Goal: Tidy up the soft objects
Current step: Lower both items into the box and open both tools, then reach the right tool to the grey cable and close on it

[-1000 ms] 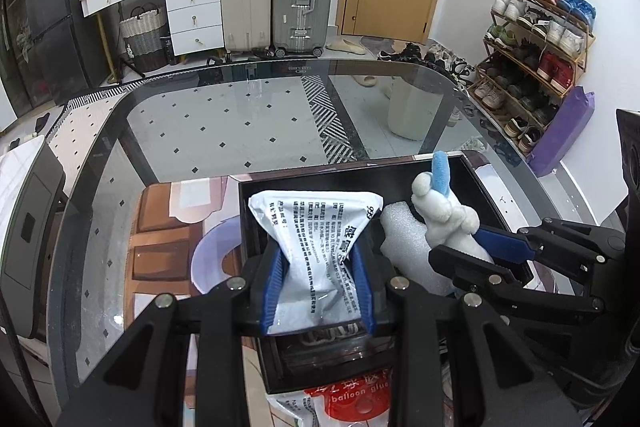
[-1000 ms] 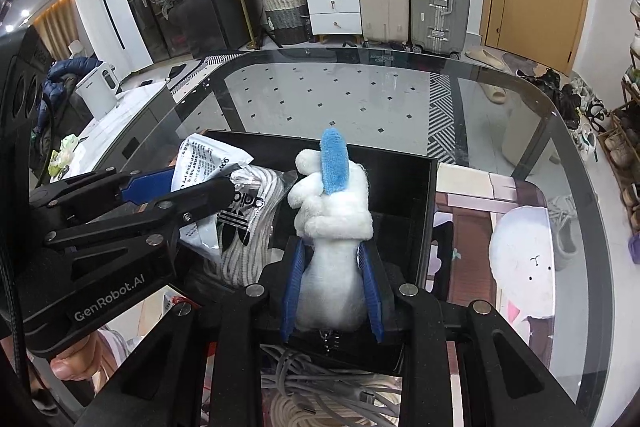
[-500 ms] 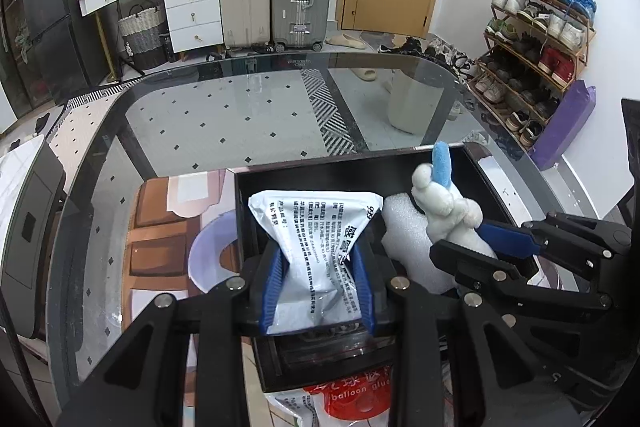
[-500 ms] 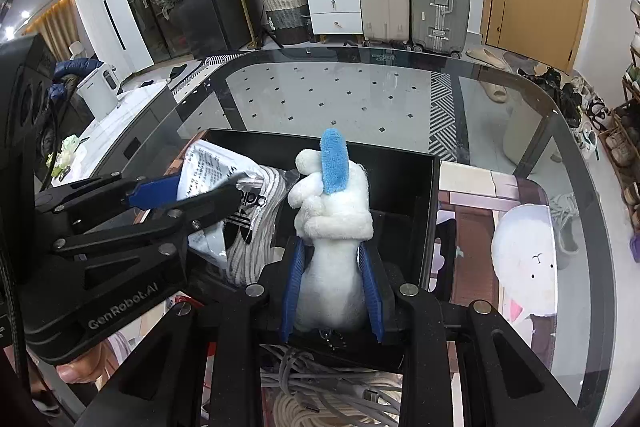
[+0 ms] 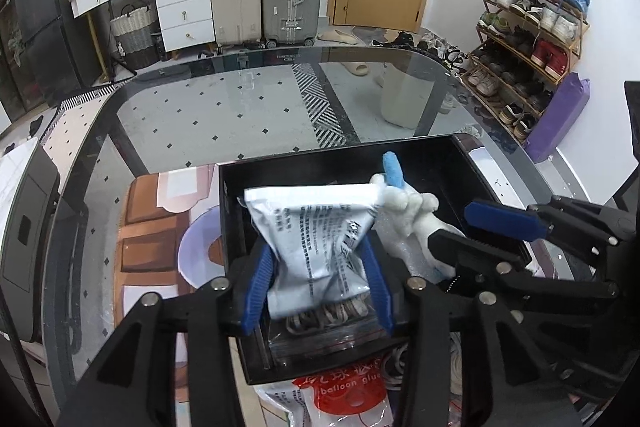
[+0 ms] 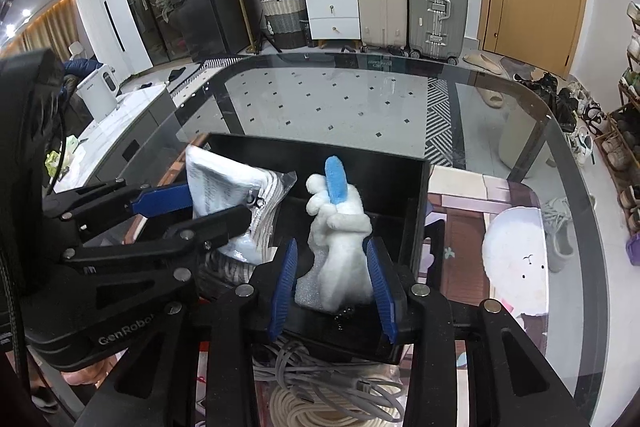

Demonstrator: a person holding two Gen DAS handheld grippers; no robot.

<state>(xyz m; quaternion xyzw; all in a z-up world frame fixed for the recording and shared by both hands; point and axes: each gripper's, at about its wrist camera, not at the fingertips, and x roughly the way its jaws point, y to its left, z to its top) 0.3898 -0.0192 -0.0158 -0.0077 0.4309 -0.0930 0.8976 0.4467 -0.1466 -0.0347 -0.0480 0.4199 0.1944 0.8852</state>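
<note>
Right tool (image 6: 333, 281) has loosened around fluffy white plush (image 6: 343, 247).

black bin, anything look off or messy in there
Nothing spilled or damaged. The white packet is pinched in the left hand-held gripper over the black bin; the white plush toy stands upright between the right hand-held gripper's opened fingers.

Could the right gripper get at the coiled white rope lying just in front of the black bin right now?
Probably not yet. The right gripper has its pads around the white plush toy inside the black bin. The coiled white rope lies below and behind its fingertips, partly under grey cables.
</note>
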